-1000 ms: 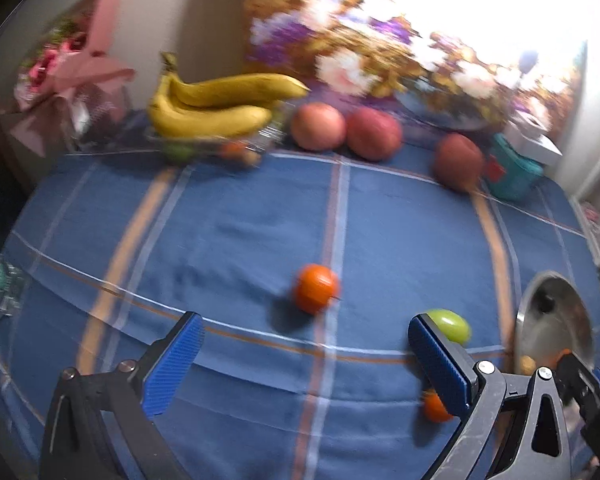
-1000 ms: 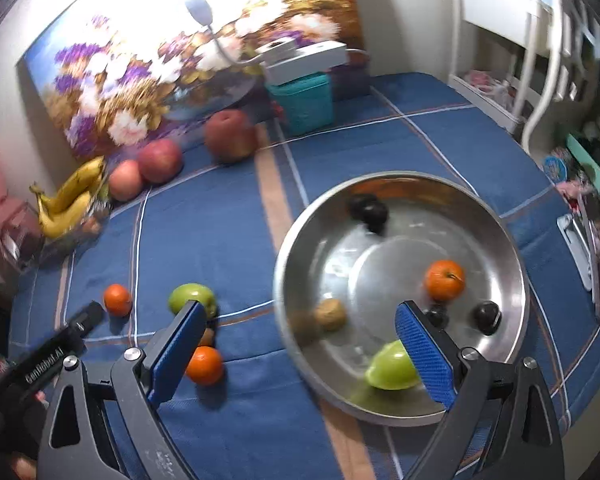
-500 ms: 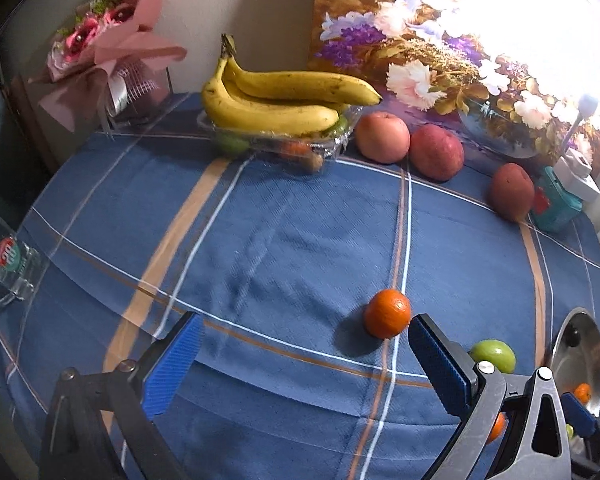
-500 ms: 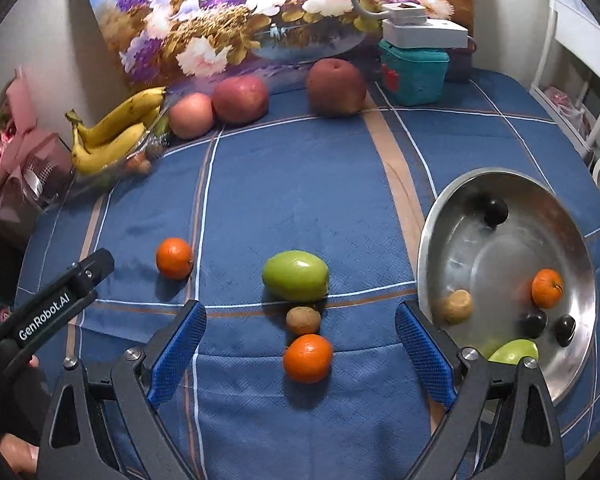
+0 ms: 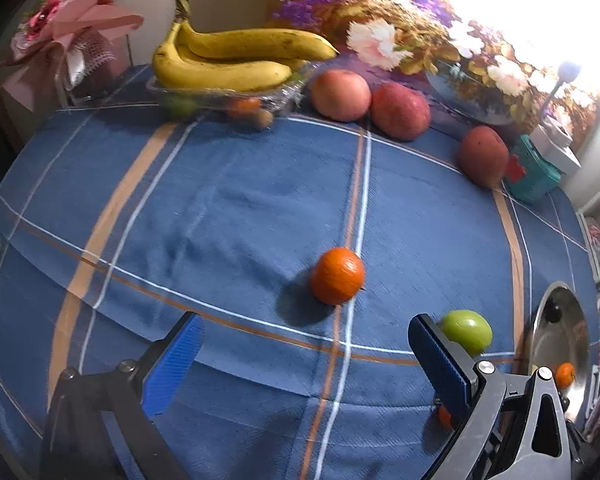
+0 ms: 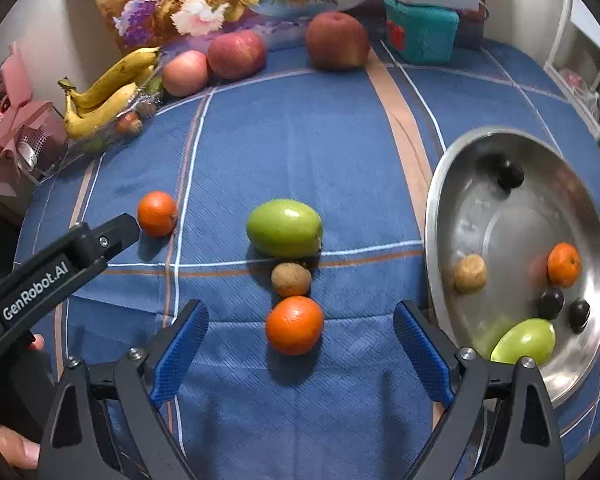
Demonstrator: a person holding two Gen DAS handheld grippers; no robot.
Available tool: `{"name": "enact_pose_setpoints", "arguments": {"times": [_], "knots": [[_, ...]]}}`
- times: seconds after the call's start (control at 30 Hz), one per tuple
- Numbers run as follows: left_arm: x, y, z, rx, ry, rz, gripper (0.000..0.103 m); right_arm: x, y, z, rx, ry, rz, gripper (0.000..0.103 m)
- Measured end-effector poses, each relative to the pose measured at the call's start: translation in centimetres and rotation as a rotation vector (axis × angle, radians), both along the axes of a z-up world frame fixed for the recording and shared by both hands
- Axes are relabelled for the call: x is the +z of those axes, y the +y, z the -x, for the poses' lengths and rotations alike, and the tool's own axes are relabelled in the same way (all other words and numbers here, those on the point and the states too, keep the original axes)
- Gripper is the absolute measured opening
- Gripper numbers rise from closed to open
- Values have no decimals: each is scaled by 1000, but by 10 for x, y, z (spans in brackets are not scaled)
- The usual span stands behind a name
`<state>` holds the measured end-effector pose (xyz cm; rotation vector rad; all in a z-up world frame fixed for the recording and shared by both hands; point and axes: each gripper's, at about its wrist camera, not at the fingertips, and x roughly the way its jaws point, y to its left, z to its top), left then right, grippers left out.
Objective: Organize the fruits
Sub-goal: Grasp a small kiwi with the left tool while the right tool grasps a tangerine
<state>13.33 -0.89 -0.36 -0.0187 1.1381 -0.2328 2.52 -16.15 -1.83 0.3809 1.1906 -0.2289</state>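
**Both grippers angled down over the loose fruit, nothing held**

Your right gripper (image 6: 300, 354) points steeply down at the blue tablecloth (image 6: 300, 140). Its jaws are closing but stand wide, and the orange (image 6: 295, 325) sits between the blue pads, low in the frame, with clear gaps on both sides. Just above it lie a small brown fruit (image 6: 291, 279) and a green fruit (image 6: 284, 227), in a line up the middle. The steel bowl (image 6: 440, 216) fills the right edge of that view, with a few fruits inside.

Your left gripper (image 5: 300, 364) also tilts down, jaws spread wide and empty. A second orange (image 5: 337, 276) lies above the gap between its pads, right of centre, not touched. In the right wrist view that gripper's black finger reaches in from the lower left, its tip just beside this orange, with your hand (image 6: 10, 446) at the bottom left corner.

Against half a second ago, the right view has dropped closer: the three fruits in a line look larger and the orange now sits level with the pad tips. In the left view the second orange has grown and shifted higher in the frame. The bananas (image 5: 228, 60) and apples (image 5: 372, 100) at the top lie as before.
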Motion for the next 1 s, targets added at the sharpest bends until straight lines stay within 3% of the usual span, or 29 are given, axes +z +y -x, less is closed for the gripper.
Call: {"name": "enact_pose_setpoints", "arguments": {"times": [0.17, 0.27, 0.33, 0.53, 0.77, 0.87, 1.0], "knots": [[-3, -16, 1, -84, 35, 28, 103, -8, -2, 0, -4, 27, -22, 73], [-7, -28, 5, -118, 54, 22, 102, -15, -2, -1, -2, 44, -43, 58], [-9, -32, 9, -131, 58, 14, 102, -20, -2, -1, -1, 56, -58, 56], [-11, -35, 9, -134, 73, 37, 102, -22, -4, 1, -12, 40, -110, 36], [-8, -27, 8, -102, 85, 119, 100, -10, -9, 6, -28, -1, -151, 36], [-6, -29, 9, -104, 81, 140, 89, 9, -16, 11, -43, -43, -110, 36], [-12, -38, 11, -126, 124, 197, 84, 29, -41, 21, -114, -82, -30, 36]]}}
